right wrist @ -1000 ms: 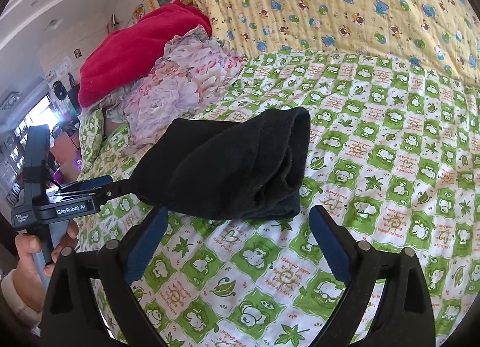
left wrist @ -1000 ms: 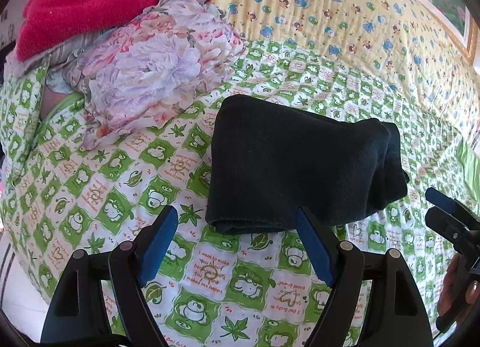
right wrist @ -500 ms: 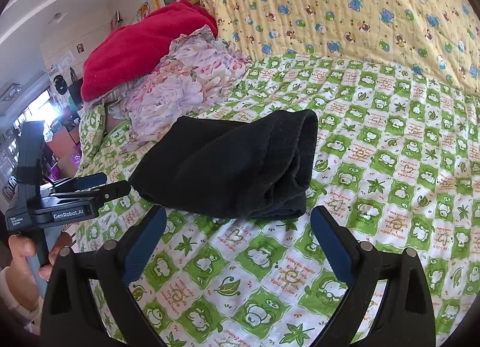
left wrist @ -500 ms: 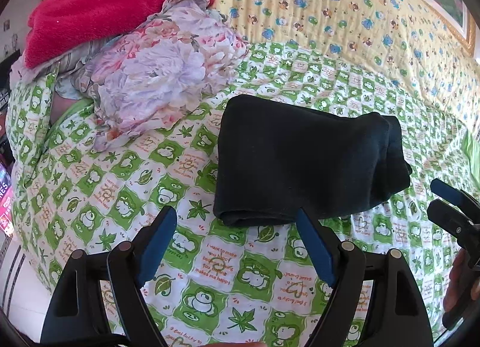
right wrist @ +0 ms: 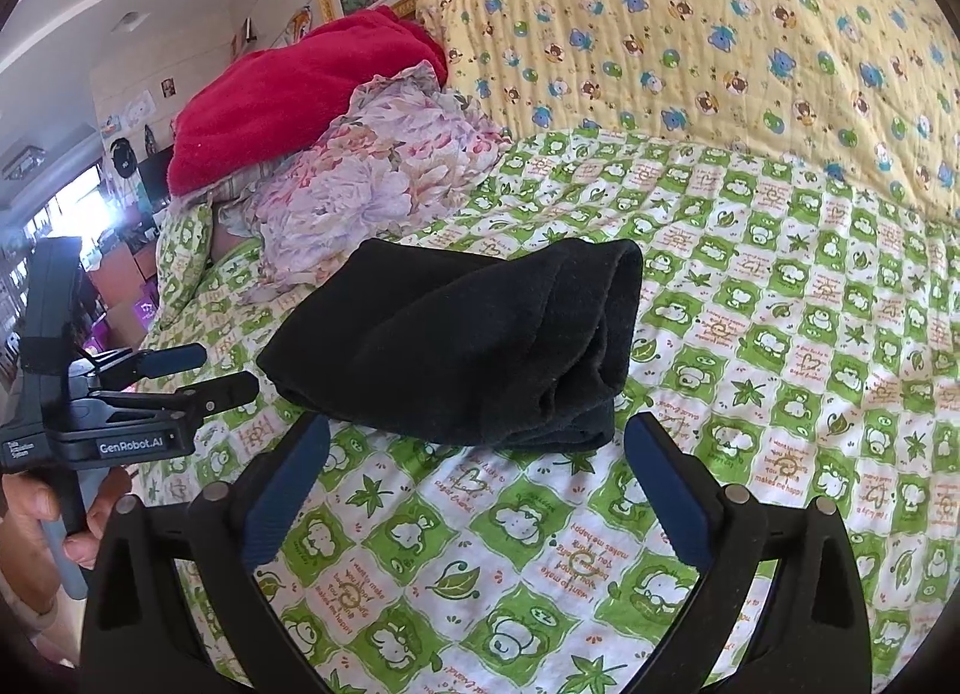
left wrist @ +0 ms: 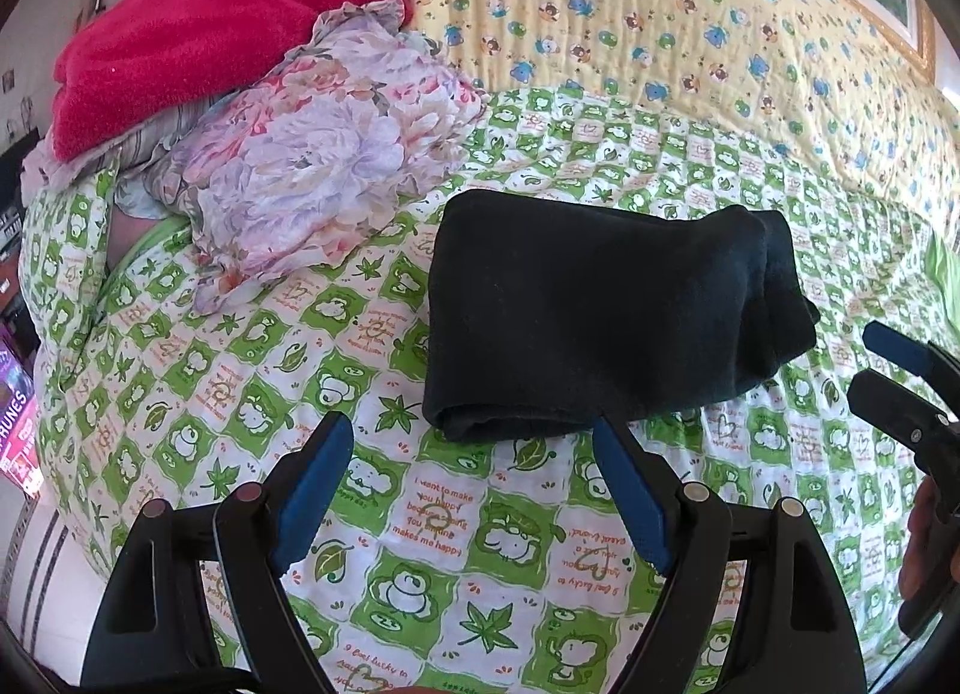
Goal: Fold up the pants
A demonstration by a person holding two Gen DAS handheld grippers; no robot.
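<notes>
The black pants [left wrist: 594,316] lie folded into a thick bundle on the green-and-white patterned bedspread [left wrist: 252,394]; they also show in the right wrist view [right wrist: 468,346]. My left gripper [left wrist: 468,442] is open and empty, just short of the bundle's near edge. My right gripper [right wrist: 480,442] is open and empty, just short of the bundle's stacked end. Each gripper shows in the other's view, the right one [left wrist: 888,370] at the right edge and the left one [right wrist: 204,373] at the left, both apart from the pants.
A floral cloth pile [left wrist: 318,153] with a red blanket [left wrist: 210,33] on top lies behind and left of the pants. A yellow quilt [left wrist: 690,15] covers the far side of the bed. The bed's edge drops off at the left [left wrist: 36,490].
Both grippers have drawn back a little from the folded pants, which lie still. The left gripper is no longer touching the bundle's edge.
</notes>
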